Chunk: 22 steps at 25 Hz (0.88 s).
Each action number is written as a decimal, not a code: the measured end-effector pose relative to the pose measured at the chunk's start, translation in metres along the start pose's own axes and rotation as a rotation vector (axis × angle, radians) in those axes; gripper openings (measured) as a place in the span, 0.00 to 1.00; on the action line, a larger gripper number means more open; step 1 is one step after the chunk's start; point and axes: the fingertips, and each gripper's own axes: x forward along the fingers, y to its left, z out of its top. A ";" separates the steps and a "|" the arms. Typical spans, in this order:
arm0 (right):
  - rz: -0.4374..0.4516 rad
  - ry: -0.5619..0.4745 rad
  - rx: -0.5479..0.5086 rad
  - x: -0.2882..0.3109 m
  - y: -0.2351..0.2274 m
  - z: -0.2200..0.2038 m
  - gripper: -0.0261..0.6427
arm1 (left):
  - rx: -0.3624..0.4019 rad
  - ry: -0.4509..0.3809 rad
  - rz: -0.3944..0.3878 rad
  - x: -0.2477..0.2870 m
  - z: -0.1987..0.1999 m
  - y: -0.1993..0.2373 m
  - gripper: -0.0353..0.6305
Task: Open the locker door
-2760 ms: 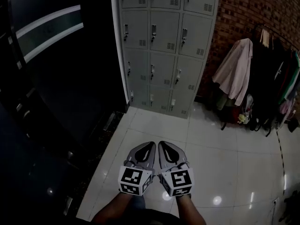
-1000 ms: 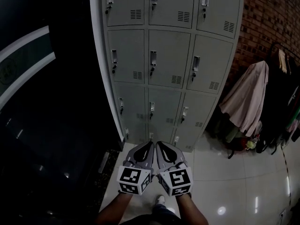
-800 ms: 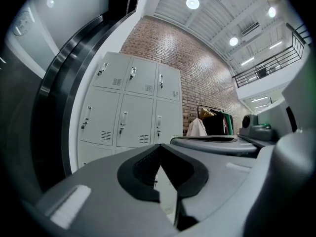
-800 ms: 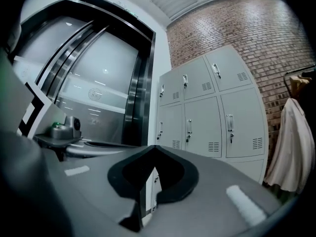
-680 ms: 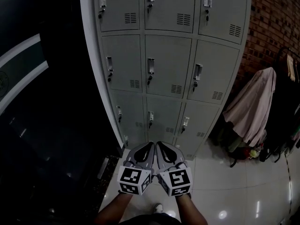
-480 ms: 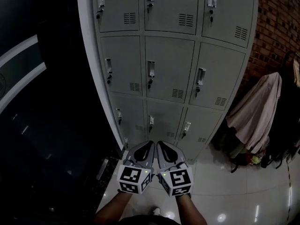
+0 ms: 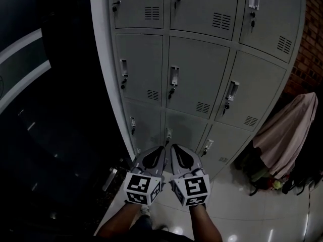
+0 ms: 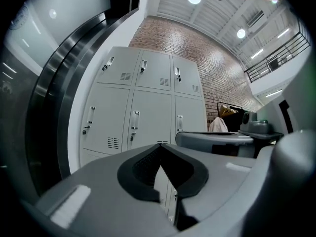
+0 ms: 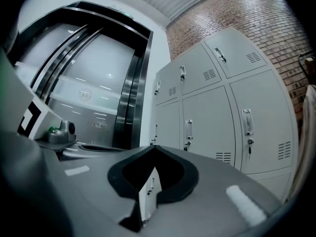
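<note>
Brick wall (image 7: 312, 54) beside grey, vented metal lockers (image 7: 199, 77)

Grey metal locker door (image 7: 198, 77), shut, handle at left edge

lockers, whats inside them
Nothing inside shows: every door of the lockers in view is shut. Only the fronts are seen, each with a handle, a lock and a vent.

Top locker row (image 7: 197, 6) partly off-frame
</note>
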 end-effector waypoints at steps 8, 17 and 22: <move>-0.022 -0.015 -0.050 0.091 -0.033 0.006 0.04 | -0.007 -0.039 -0.029 0.075 0.016 0.057 0.06; -0.086 -0.021 -0.059 0.201 -0.082 0.020 0.04 | -0.010 -0.057 -0.091 0.159 0.038 0.122 0.06; -0.138 -0.031 -0.072 0.239 -0.103 0.028 0.06 | -0.011 -0.071 -0.133 0.189 0.049 0.142 0.06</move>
